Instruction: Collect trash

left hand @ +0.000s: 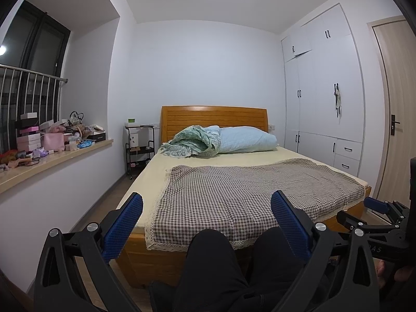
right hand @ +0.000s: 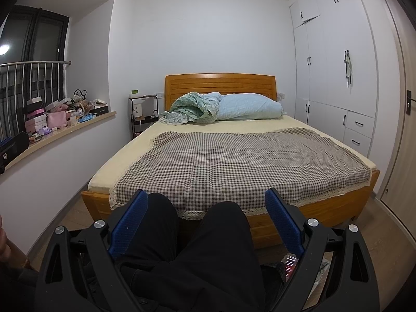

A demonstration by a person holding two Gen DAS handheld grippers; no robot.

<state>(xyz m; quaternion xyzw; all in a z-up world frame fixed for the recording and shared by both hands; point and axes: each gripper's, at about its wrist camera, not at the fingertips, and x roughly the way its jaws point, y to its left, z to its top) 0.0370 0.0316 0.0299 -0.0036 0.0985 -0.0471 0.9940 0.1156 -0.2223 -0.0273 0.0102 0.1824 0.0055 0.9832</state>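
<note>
My left gripper [left hand: 206, 208] is open with nothing between its blue pads [left hand: 127, 221], held above a person's knees [left hand: 210, 249] in black trousers, facing the bed. In the right wrist view my right gripper [right hand: 206, 205] is also open and empty over the same knees [right hand: 223, 223]. A red and clear wrapper [right hand: 290, 262] and some pale paper [right hand: 322, 269] lie on the floor at the lower right, partly hidden behind the right finger's arm. The right gripper [left hand: 364, 212] also shows at the right edge of the left wrist view.
A wooden bed [right hand: 325, 208] with a checked cloth [right hand: 234, 161], a blue pillow [right hand: 249, 106] and a green quilt [right hand: 189, 108] fills the middle. A cluttered windowsill [left hand: 52, 161] runs along the left. A black trolley [left hand: 139, 150], white wardrobes [right hand: 335, 78] and a door [left hand: 400, 119] stand around.
</note>
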